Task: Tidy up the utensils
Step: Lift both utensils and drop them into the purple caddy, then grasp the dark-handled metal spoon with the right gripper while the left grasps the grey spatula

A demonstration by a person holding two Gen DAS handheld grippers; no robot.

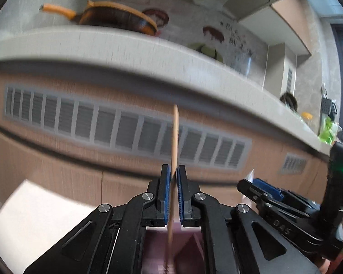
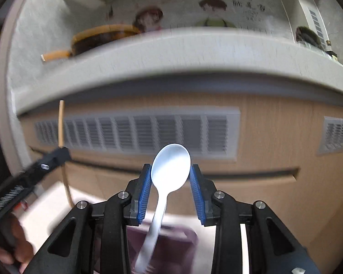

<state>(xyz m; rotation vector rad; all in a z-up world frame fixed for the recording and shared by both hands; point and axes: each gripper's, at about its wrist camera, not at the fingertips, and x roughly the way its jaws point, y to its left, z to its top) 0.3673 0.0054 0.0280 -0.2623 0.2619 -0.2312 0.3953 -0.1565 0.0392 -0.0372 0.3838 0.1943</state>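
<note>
While a chopstick [image 1: 175, 137] is pinched upright between the nearly closed jaws of the left gripper [image 1: 174, 191], a white spoon [image 2: 169, 173] is carried bowl-up in the right gripper [image 2: 170, 189], whose jaws stand about half open with their blue pads at the two sides of the bowl; whether the pads press on it cannot be told for certain. Both utensils are held in the air, in front of a cupboard front with a vent grille [image 2: 135, 132] and below the edge of the bench [image 2: 171, 52]. Beneath the jaws a dark purple container [image 2: 171, 246] is seen on a white surface [image 2: 43, 207], with the lower ends of the chopstick and the spoon handle over or in it. A transport or sorting step is judged to be in hand. Next, a destination for each utensil must be found, and each must be lowered into place before its jaws are opened. On the far bench an orange pan [image 1: 116, 18] is seen.
</note>
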